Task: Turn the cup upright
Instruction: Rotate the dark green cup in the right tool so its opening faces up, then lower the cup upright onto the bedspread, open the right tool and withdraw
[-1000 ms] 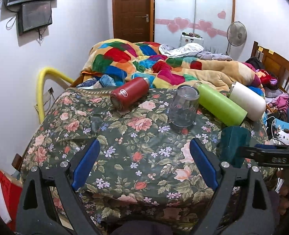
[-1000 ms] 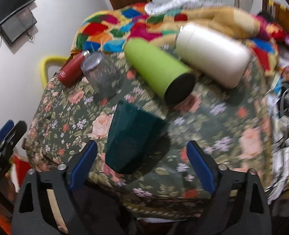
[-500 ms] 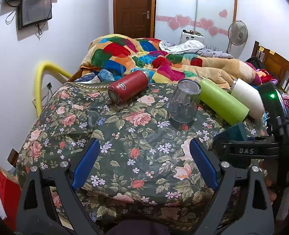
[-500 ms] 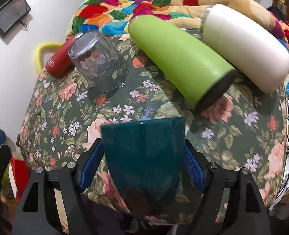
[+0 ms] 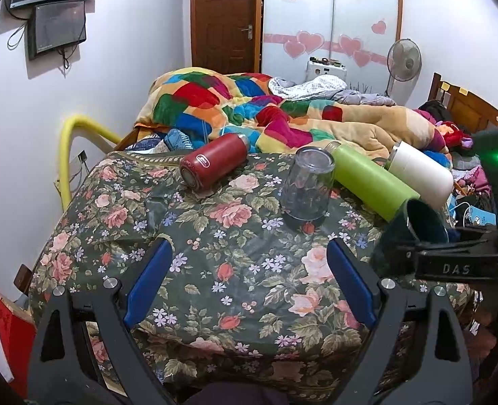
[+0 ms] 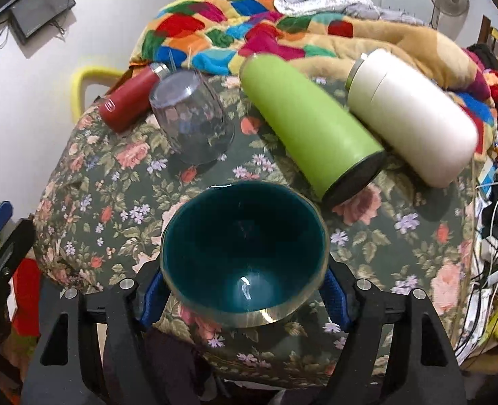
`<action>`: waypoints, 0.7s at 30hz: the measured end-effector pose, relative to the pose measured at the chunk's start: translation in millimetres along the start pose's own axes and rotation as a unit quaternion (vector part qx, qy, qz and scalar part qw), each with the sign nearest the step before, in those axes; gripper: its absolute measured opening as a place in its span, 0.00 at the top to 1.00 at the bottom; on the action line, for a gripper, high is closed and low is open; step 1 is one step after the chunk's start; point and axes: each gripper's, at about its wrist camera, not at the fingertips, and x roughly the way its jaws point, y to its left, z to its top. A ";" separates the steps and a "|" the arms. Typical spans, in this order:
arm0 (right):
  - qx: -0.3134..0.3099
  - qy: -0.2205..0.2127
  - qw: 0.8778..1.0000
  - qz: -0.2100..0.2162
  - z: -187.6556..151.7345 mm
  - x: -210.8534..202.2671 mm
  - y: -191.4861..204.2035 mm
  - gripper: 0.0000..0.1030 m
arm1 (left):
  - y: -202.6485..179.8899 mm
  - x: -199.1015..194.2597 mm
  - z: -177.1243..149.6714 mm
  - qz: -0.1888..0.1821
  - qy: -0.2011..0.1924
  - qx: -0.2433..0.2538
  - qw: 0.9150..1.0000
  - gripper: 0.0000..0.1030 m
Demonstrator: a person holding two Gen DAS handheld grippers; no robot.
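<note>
My right gripper (image 6: 244, 290) is shut on a dark teal cup (image 6: 245, 253). It holds the cup above the near edge of the floral table (image 6: 90, 182), tilted so its open mouth faces the right wrist camera. The cup (image 5: 414, 226) and the right gripper (image 5: 451, 253) also show at the right of the left wrist view. My left gripper (image 5: 249, 283) is open and empty over the front of the table (image 5: 215, 236). A clear glass (image 5: 306, 187) stands upside down mid-table, also in the right wrist view (image 6: 191, 121).
A red bottle (image 5: 213, 165), a green bottle (image 5: 370, 182) and a white bottle (image 5: 421, 173) lie on their sides along the table's far half. A bed with a patchwork quilt (image 5: 249, 104) is behind. Cables and clutter (image 6: 492, 236) sit to the right.
My right gripper closed on the teal cup, lifted it off the table and turned it from upside down until its mouth faces the camera. The left gripper stayed open and barely moved.
</note>
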 end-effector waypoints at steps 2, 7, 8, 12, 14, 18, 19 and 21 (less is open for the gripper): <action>-0.003 -0.010 1.000 -0.002 4.6 -2.7 1.3 0.30 | -1.9 -0.4 1.3 -0.001 -0.001 0.002 1.000 0.10; -0.010 -0.024 1.000 -0.006 17.6 -2.2 5.6 0.30 | -3.5 -0.9 2.7 -0.002 -0.001 0.003 1.000 0.10; -0.010 -0.023 1.000 -0.007 18.5 -0.5 6.1 0.30 | -3.5 -0.9 2.8 -0.003 -0.001 0.002 1.000 0.10; -0.014 -0.018 1.000 -0.012 14.8 5.2 6.8 0.30 | -3.6 0.3 2.7 0.000 0.002 0.002 1.000 0.10; -0.017 -0.014 1.000 -0.015 11.3 9.0 8.1 0.30 | -3.4 1.8 2.4 0.000 0.006 0.000 1.000 0.10; -0.018 0.002 1.000 -0.011 4.1 17.0 8.0 0.30 | -0.5 3.4 0.6 0.002 0.009 -0.003 1.000 0.10; -0.020 0.003 1.000 -0.011 2.0 18.4 8.6 0.29 | 0.0 3.5 0.3 0.002 0.010 -0.005 1.000 0.10; -0.032 0.002 0.999 -0.018 0.5 17.6 12.8 0.29 | 2.4 4.1 0.0 0.003 0.011 -0.006 1.000 0.10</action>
